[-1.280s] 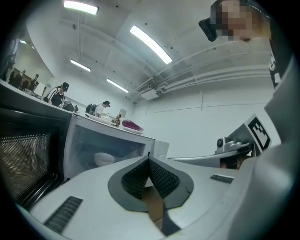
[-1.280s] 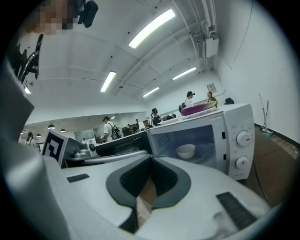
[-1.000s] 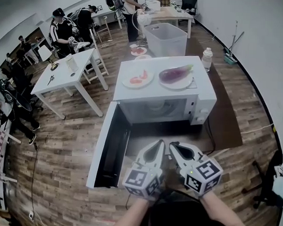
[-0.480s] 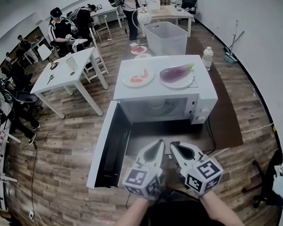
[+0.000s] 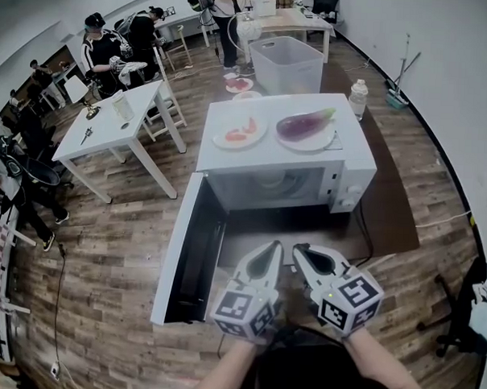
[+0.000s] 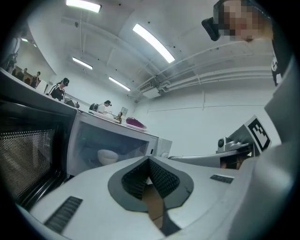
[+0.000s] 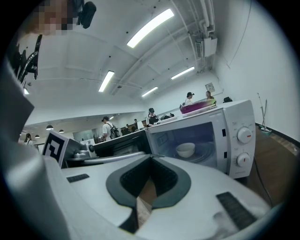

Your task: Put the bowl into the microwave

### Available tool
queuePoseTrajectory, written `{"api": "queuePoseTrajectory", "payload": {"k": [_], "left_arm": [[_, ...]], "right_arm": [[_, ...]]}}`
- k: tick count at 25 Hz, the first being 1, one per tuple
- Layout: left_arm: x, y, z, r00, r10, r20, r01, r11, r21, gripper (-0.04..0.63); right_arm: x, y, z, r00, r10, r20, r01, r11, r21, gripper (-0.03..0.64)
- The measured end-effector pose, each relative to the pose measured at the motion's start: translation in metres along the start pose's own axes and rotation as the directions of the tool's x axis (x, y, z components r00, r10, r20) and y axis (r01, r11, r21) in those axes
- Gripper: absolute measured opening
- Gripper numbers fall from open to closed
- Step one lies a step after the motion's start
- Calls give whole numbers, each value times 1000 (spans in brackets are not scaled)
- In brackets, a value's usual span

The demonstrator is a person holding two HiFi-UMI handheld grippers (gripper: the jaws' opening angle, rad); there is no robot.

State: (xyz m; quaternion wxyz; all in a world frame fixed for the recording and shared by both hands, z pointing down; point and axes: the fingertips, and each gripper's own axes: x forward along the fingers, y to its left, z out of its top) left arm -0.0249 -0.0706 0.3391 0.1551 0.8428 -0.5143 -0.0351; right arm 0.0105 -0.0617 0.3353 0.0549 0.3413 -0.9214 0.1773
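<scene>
The white microwave (image 5: 285,163) is sitting on the dark bench (image 5: 392,212), near its far edge. Its door (image 5: 188,260) is hanging wide open to the left. The white bowl (image 7: 185,149) is sitting inside the microwave, right way up, in the middle of the round tray. I cannot tell if anything is in the bowl.

Two plates are lying on top of the microwave. The left plate (image 5: 220,142) is holding red slices (image 5: 240,133). The right plate (image 5: 310,146) is holding a purple eggplant (image 5: 304,124).

A bottle (image 5: 357,98) is standing at the far right corner of the bench. A see-through box (image 5: 285,66) is standing on the floor behind the bench.

The left gripper (image 5: 272,247) and the right gripper (image 5: 299,250) are hanging side by side over the near edge of the bench, pointing at the microwave. The left fingers (image 6: 161,176) are pressing together with nothing between them. The right fingers (image 7: 164,178) are doing the same.
</scene>
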Motion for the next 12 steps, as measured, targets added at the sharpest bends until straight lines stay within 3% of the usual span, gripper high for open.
{"api": "queuePoseTrajectory", "payload": {"k": [12], "left_arm": [[-6,4,-3,1000,11,-7,-11,1000,-15,2]], "right_arm": [[3,3,-5,1000,10,-1,-10,1000,17,0]]}}
